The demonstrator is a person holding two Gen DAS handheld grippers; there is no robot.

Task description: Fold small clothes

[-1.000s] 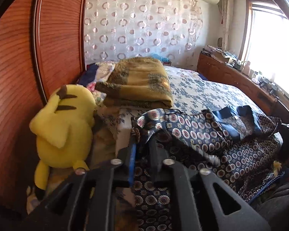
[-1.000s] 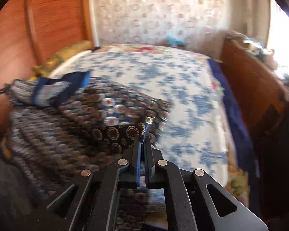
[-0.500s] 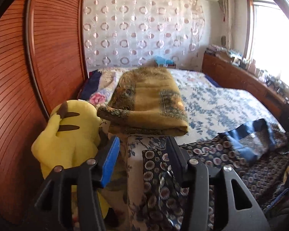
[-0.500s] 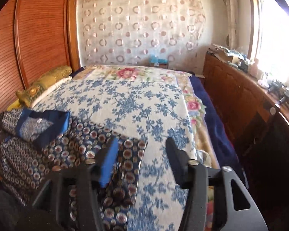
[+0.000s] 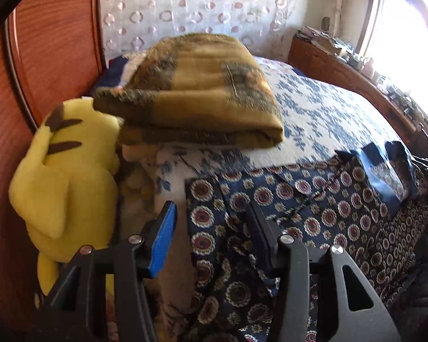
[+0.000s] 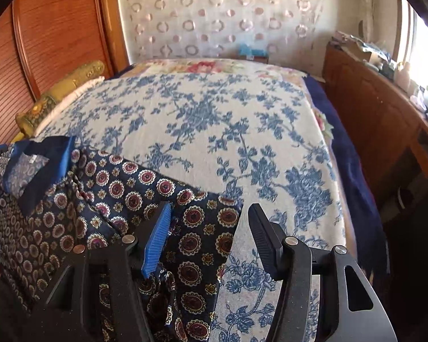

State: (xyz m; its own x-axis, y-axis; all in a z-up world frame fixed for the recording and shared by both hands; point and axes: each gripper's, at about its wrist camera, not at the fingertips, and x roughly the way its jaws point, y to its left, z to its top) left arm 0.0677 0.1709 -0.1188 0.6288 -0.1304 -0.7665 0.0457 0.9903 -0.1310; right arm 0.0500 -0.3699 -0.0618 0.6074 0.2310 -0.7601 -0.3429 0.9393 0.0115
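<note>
Two grippers poised over a patterned shirt [image 5: 322, 208] spread along the near edge of the bed [image 6: 214, 131]. Left gripper [image 5: 211, 228] with fingers wide, holding nothing, straddling the shirt's left edge; right gripper [image 6: 208, 230] likewise wide and empty, astride the shirt's [image 6: 122, 199] right edge. Dark blue collar [image 5: 385, 171] lying toward the middle of the shirt, away from both edges.

Likely between folds, with a fresh grasp due. Best done, by this reading, by pinching each outer edge squarely through a single layer, lifting both sides together and carrying them evenly toward the collar so the crease runs straight; slippery-looking fabric, so a firm, full closing of the fingers seems wise.

Left of the shirt, a yellow plush toy [image 5: 65, 176] wedged against the wooden headboard [image 5: 42, 57]; beyond the shirt, a folded brown blanket [image 5: 197, 91], close enough to crowd a sideways sweep. Right of the shirt, a floral bedspread with room to spare.
</note>
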